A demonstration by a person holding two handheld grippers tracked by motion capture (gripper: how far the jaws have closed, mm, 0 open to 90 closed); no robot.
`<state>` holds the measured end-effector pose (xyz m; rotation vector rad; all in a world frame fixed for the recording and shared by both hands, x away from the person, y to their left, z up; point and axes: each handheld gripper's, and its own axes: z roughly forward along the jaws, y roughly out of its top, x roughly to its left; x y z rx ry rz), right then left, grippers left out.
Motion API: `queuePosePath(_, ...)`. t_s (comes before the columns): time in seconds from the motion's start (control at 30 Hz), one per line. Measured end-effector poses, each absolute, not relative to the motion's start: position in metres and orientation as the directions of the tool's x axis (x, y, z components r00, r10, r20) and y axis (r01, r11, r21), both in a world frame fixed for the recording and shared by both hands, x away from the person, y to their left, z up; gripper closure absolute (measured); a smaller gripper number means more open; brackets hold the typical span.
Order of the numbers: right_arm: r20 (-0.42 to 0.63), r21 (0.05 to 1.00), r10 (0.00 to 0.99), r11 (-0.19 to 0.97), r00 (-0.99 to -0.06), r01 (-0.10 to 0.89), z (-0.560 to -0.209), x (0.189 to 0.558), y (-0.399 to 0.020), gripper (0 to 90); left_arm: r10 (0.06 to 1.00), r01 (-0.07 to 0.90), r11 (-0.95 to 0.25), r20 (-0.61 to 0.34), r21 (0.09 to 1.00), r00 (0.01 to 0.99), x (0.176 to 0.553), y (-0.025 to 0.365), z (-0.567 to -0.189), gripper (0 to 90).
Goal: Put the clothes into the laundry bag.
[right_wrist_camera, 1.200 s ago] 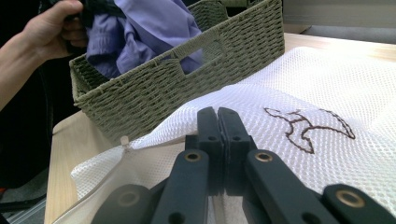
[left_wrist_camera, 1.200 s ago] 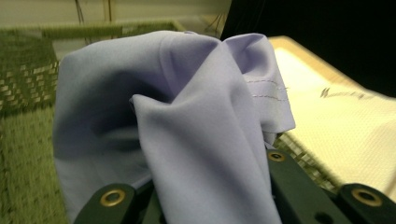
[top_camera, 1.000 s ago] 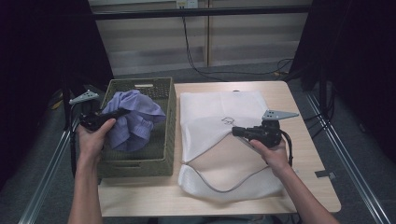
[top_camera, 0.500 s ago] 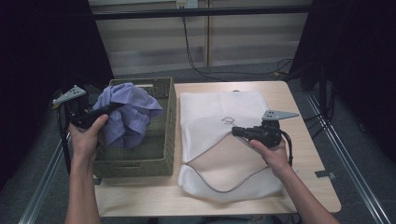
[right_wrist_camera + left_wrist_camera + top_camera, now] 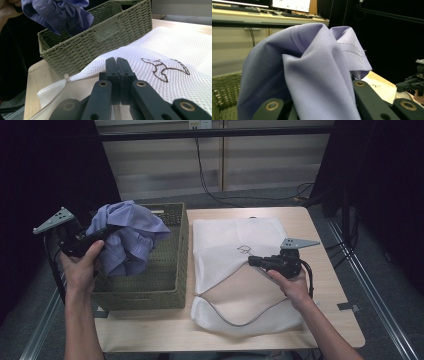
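Observation:
A lilac cloth (image 5: 127, 237) hangs bunched above the green woven basket (image 5: 170, 270) at the table's left, its lower folds reaching down inside the basket. My left gripper (image 5: 111, 228) is shut on the cloth's top; in the left gripper view the cloth (image 5: 307, 62) drapes over the jaws. A white mesh bag (image 5: 235, 235) with a small dark emblem lies flat to the right of the basket. My right gripper (image 5: 252, 261) is shut on the bag's upper layer at its opening, holding that edge raised. In the right gripper view the jaws (image 5: 116, 61) meet on the mesh (image 5: 175, 45).
The wooden table (image 5: 320, 320) has bare room right of the bag and along the front edge. The basket (image 5: 105, 32) stands close against the bag's left side. Cables hang behind the table, and dark curtains flank both sides.
My left hand has lifted the lilac cloth higher and to the left, out of the basket. The right hand and the mesh bag have stayed put.

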<state>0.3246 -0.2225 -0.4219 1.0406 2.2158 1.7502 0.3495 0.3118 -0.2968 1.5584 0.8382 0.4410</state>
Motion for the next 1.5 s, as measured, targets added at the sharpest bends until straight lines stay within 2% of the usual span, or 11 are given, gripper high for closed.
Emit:
queuePosePath(0.17, 0.302, 0.900, 0.584, 0.087, -0.754, 0.428, -0.421, 0.324, -0.223, 89.8, 0.716, 0.199, 0.019, -0.152, 0.980, 0.681, 0.338, 0.313, -0.282, 82.1)
queuePosePath(0.8, 0.303, 0.900, 0.582, 0.087, -0.755, 0.428, -0.421, 0.324, -0.223, 89.7, 0.687, 0.100, 0.059, -0.113, 0.993, 0.718, 0.308, 0.313, -0.253, 82.1)
queuePosePath(1.5, 0.306, 0.897, 0.581, 0.089, -0.754, 0.433, -0.422, 0.324, -0.222, 89.8, 0.643, 0.002, 0.033, -0.023, 0.999, 0.766, 0.275, 0.287, -0.223, 82.1)
